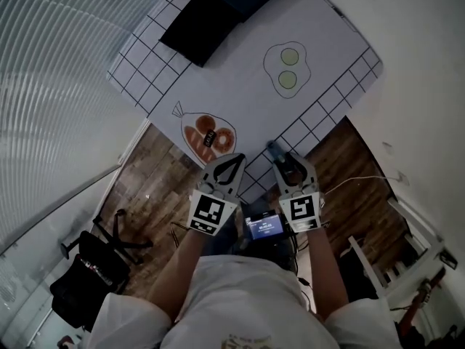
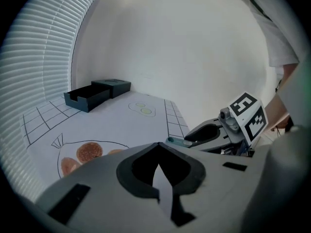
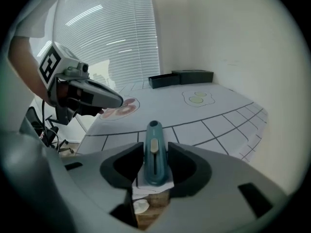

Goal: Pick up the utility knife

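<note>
Utility knife (image 3: 154, 154) between parted fingers (image 3: 190, 168), plain only in right gripper view

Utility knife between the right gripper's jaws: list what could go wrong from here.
1. The knife lies at the near edge of the table, with floor showing just behind it; a nudge might tip it off.
2. The right gripper is open around it, not yet pressing; closing off-centre could twist or squirt it out.
</note>
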`<state>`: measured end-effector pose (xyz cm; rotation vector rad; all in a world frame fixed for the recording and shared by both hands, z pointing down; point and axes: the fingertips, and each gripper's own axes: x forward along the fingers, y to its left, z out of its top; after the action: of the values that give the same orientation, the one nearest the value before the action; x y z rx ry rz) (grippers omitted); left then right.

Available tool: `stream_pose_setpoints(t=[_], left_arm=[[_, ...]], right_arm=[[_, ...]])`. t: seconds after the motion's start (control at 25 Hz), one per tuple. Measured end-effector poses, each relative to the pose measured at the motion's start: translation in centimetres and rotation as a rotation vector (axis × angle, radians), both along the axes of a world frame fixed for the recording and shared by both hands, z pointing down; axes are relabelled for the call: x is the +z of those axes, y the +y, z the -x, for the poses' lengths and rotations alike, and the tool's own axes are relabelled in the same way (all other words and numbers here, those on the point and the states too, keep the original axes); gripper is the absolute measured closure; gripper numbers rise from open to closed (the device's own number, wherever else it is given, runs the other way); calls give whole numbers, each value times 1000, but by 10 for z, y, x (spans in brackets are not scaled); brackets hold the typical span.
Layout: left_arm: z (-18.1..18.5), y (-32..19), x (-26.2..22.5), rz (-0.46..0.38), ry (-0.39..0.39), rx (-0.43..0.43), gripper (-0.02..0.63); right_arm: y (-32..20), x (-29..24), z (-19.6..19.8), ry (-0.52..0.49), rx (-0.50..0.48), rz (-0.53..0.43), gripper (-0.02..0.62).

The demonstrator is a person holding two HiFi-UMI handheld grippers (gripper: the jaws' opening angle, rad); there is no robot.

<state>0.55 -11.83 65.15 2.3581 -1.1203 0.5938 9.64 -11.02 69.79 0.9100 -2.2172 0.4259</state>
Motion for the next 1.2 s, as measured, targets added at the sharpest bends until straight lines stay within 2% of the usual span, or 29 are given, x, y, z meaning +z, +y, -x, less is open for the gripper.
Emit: stream_pose_setpoints(t=[0.08,0.2,0.4,0.68,1.2], left_arm=[[-1,-1,2,3,2,-2,600],[-2,-2,1,1,5,-4,600],[-4,-4,-1,-5,8,-2,600],[0,-4,-8,-16,8,-10,600],[16,-2,-23,-56,11,-26,600]], right_arm=[[2,2,1,32,-23,-16,436],[0,3,1,29,-16,-35,436],[-1,3,-1,31,-7,8,446],[-2,-6,4,-2,24,20,451],[-19,-43,18,-60,79,-60,451]])
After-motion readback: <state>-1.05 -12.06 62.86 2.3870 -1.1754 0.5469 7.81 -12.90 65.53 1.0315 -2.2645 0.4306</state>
